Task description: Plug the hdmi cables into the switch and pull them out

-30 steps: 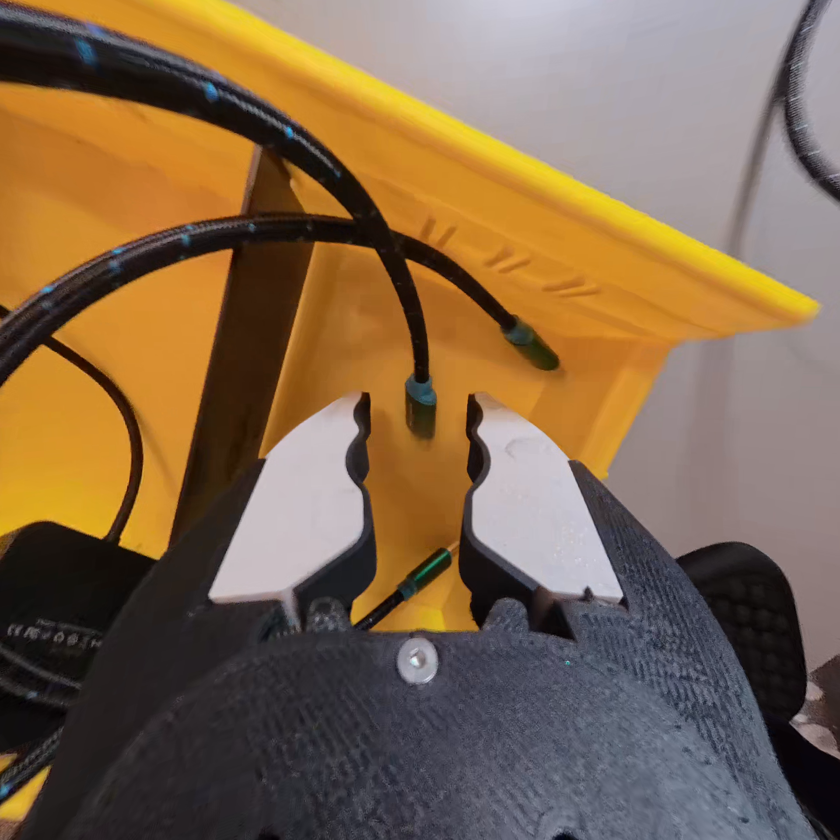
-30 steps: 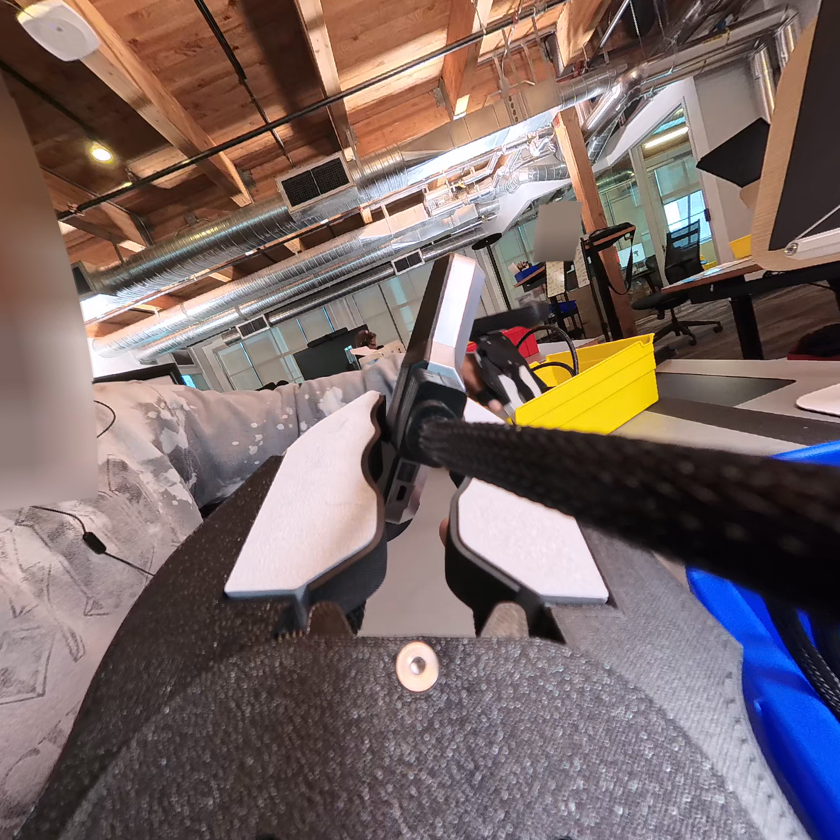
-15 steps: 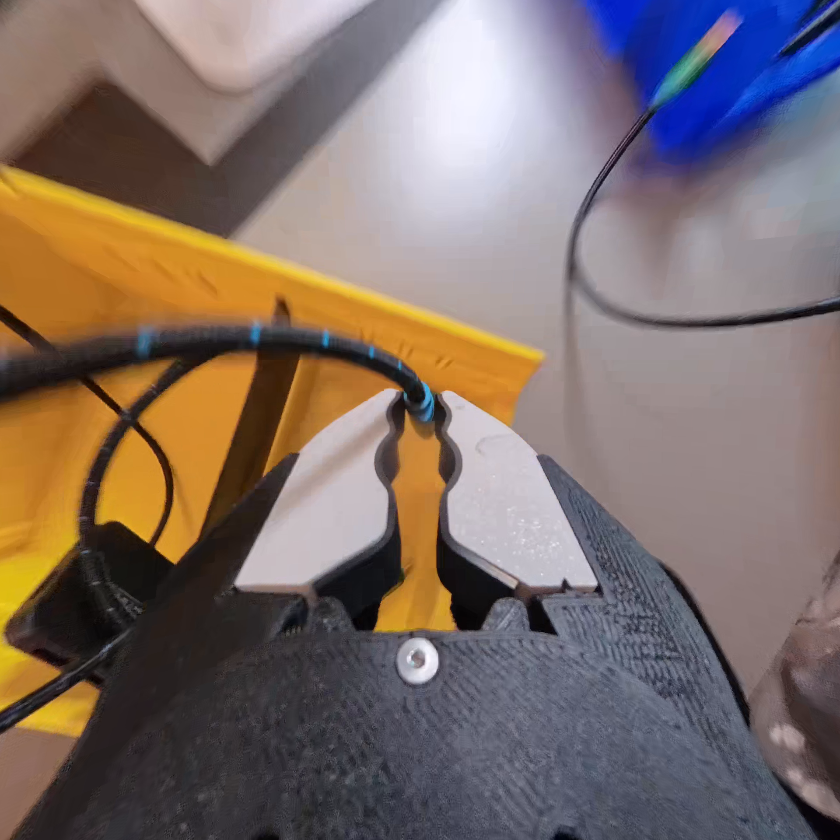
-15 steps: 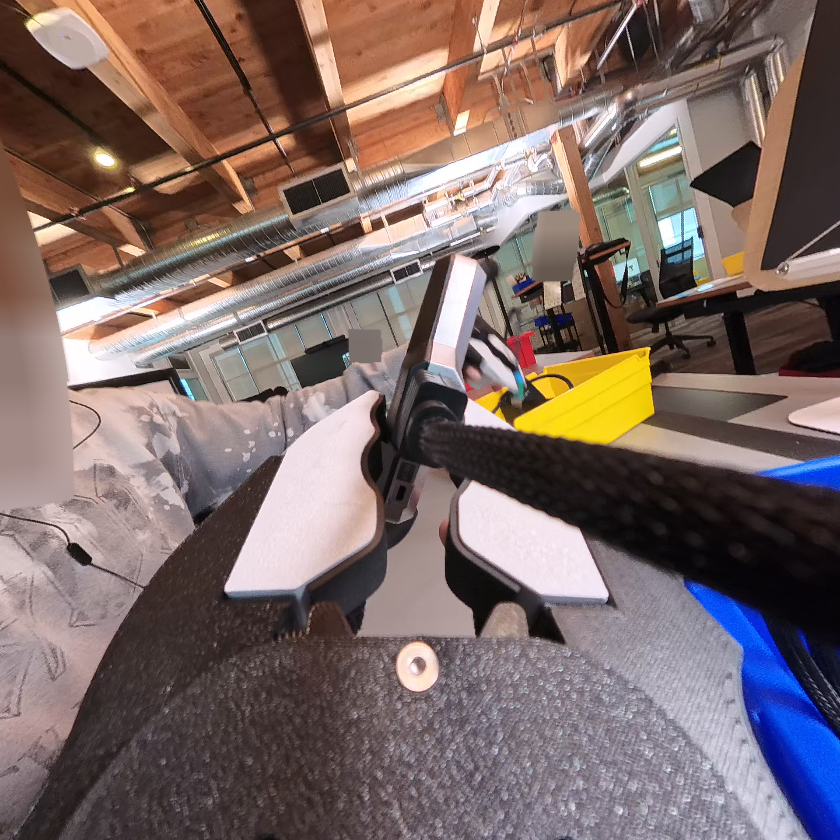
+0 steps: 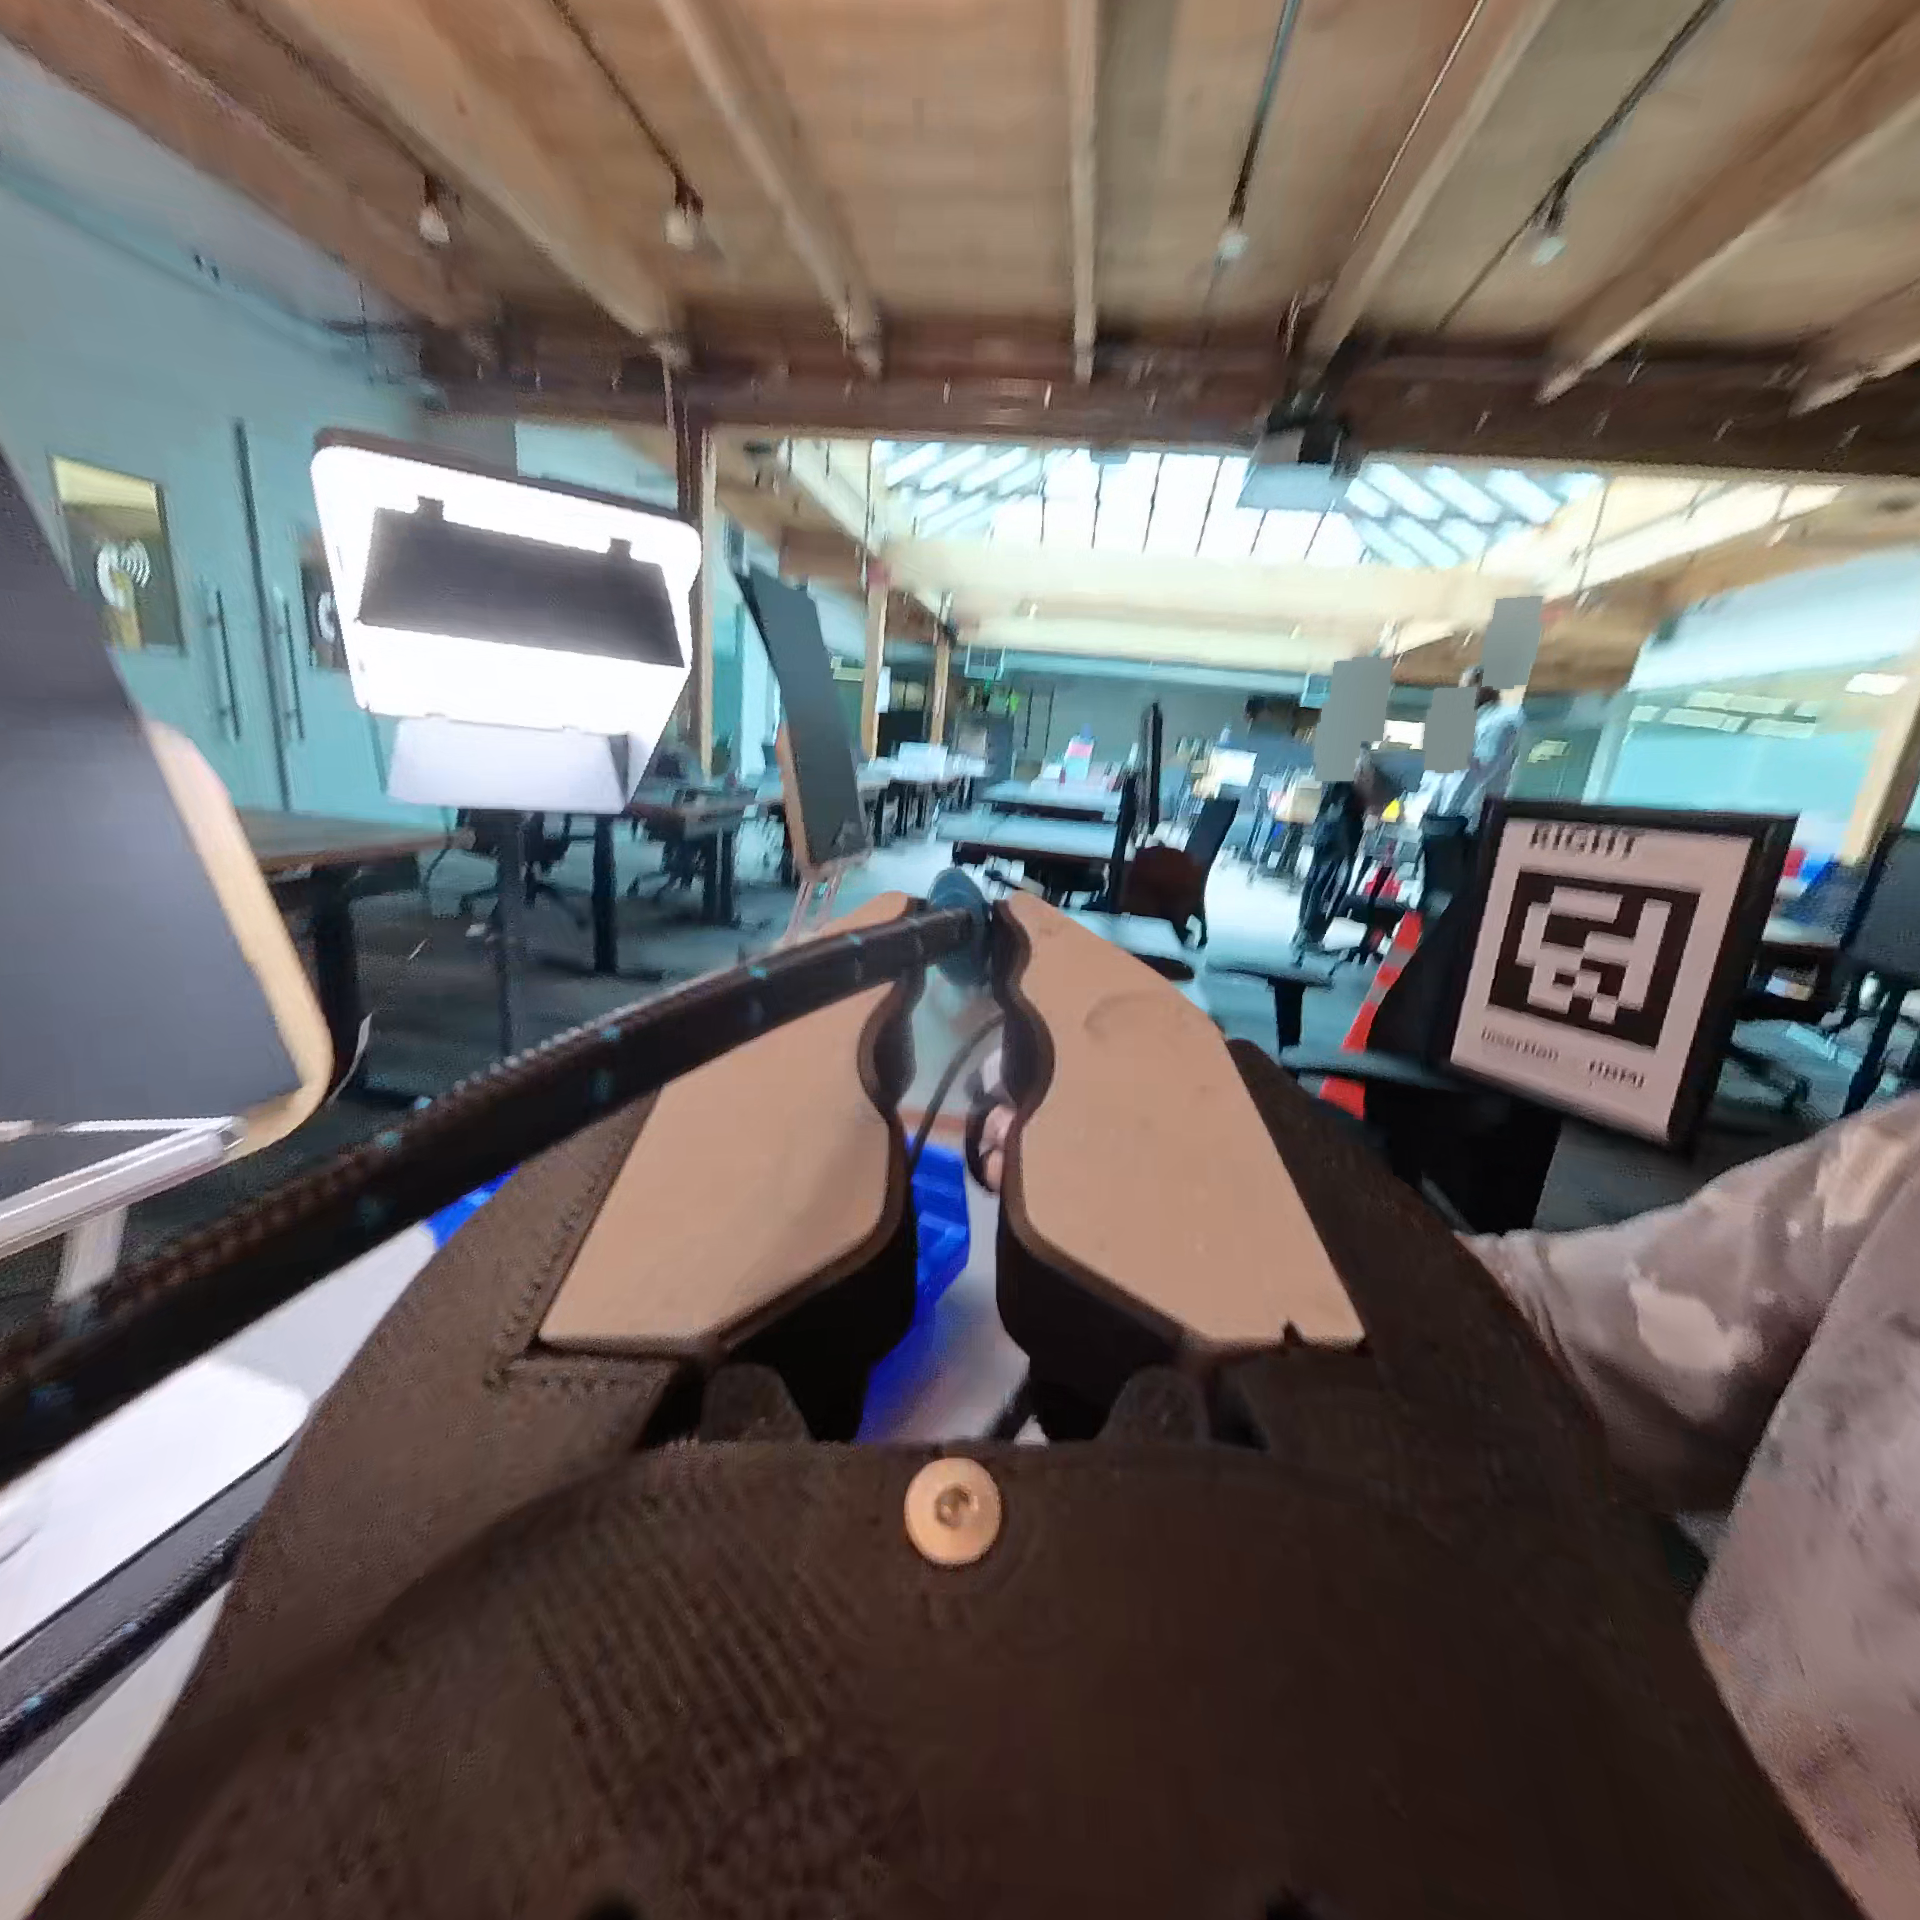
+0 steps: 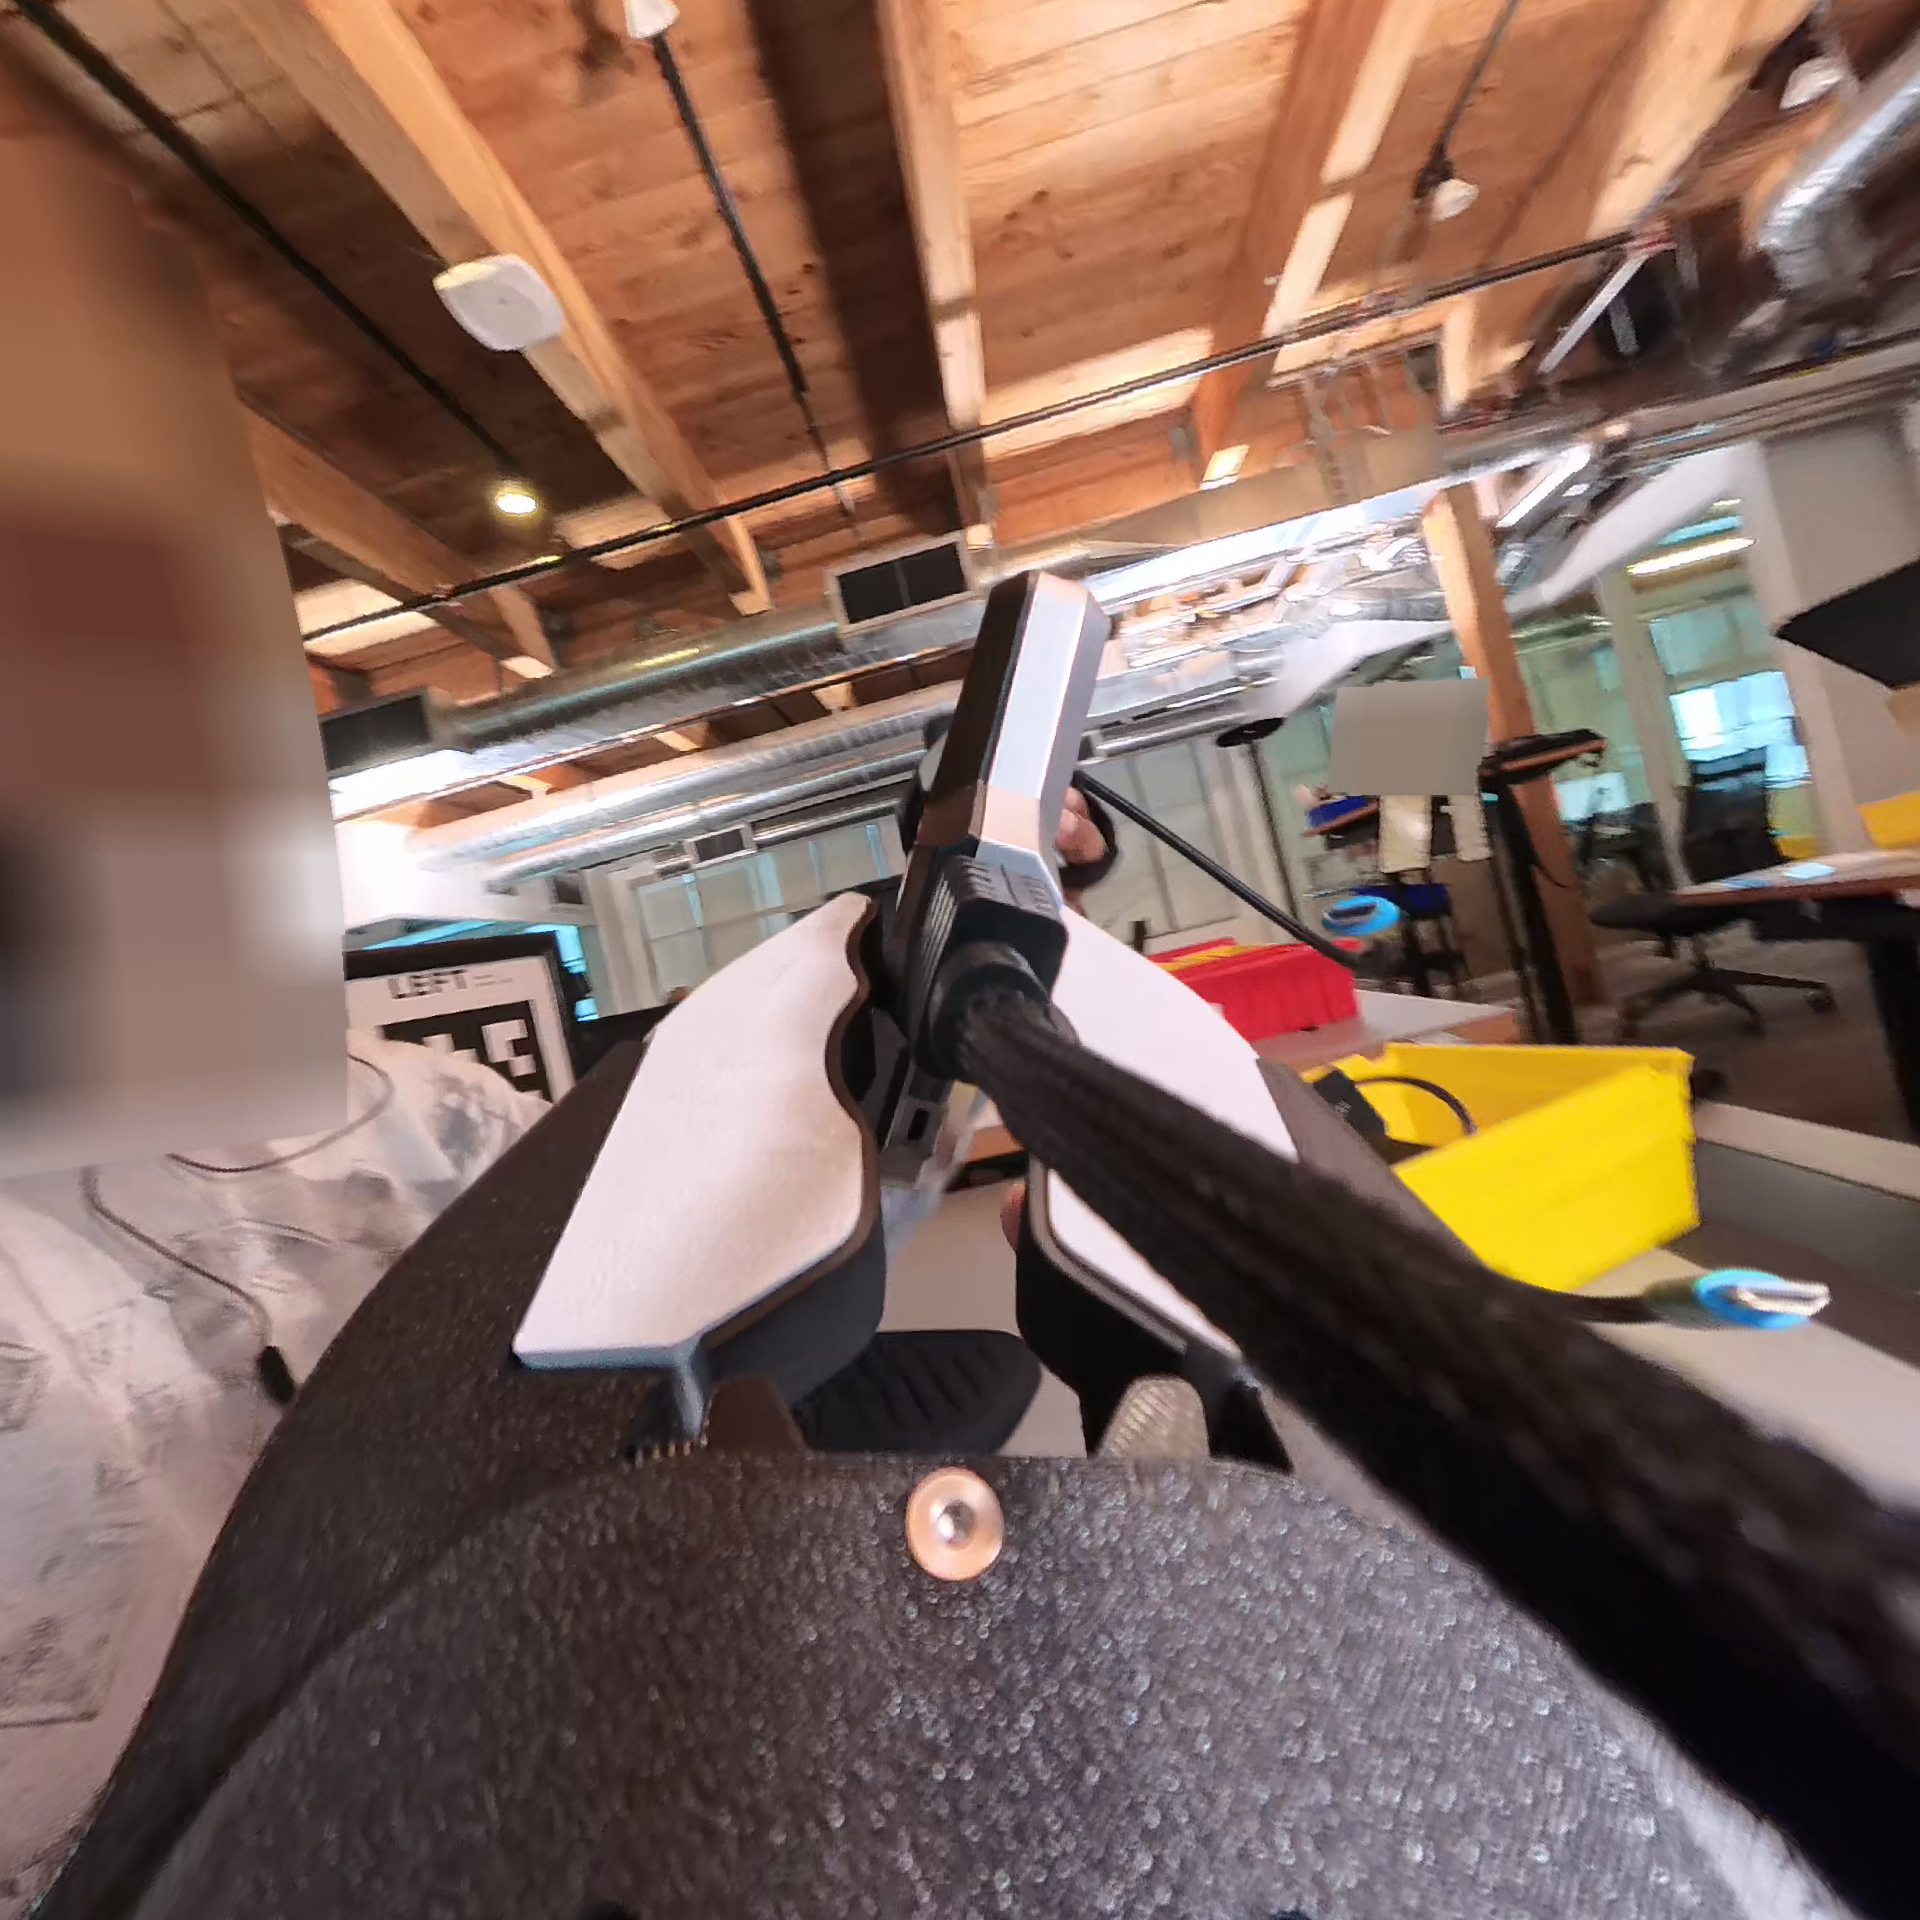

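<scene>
The left gripper [image 5: 971,930], with flat tan pads on a ribbed black body, is closed at its tips on a thin black braided cable with blue flecks [image 5: 623,1049], which runs off to the lower left. The right gripper [image 6: 961,940], with smooth white pads on a grainy grey body, clamps the lower part of a slim black and silver switch box [image 6: 1023,727] standing tilted upward. A thick black woven cable [image 6: 1299,1236] is plugged into the box and passes over a shiny yellow plastic bin [image 6: 1558,1153] on the table.
</scene>
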`<state>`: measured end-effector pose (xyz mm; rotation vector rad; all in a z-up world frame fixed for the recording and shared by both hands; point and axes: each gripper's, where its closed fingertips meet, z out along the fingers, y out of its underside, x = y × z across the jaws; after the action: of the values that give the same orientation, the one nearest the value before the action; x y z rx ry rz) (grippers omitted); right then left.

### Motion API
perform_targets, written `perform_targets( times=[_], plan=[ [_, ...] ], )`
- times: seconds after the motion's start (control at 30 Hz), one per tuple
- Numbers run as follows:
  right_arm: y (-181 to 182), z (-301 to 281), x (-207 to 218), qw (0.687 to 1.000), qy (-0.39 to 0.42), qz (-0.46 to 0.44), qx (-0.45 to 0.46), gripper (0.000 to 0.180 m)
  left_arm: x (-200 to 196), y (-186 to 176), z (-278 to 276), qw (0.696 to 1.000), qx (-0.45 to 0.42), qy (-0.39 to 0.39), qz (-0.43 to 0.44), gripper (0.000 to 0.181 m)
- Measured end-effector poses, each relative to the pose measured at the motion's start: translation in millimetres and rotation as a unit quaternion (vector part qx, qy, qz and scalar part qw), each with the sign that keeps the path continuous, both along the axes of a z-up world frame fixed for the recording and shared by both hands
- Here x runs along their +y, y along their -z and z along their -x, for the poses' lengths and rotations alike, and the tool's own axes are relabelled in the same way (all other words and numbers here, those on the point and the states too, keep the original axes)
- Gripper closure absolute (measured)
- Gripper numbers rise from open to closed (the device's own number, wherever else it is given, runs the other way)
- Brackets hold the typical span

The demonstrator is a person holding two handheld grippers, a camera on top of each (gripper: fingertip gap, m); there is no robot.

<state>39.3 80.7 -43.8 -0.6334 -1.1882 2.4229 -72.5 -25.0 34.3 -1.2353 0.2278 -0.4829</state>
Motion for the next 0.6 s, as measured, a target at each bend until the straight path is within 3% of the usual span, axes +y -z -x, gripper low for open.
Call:
perform_targets(
  times=[0.17,0.27,0.6],
  plan=[
    [-9.0,6.8,-4.3,1.0,-0.014,0.0,0.016,0.154,33.0,2.3,-35.6,0.999,-0.022,-0.009,-0.032,0.169],
    [1.2,11.3,-5.4,1.0,-0.017,0.002,0.019,0.154,51.8,12.8,-45.3,0.999,0.005,-0.029,0.014,0.169],
    [30.2,21.1,-9.0,1.0,0.009,-0.011,-0.001,0.156,79.1,58.7,-47.7,0.994,-0.061,-0.012,0.087,0.169]
  ],
)
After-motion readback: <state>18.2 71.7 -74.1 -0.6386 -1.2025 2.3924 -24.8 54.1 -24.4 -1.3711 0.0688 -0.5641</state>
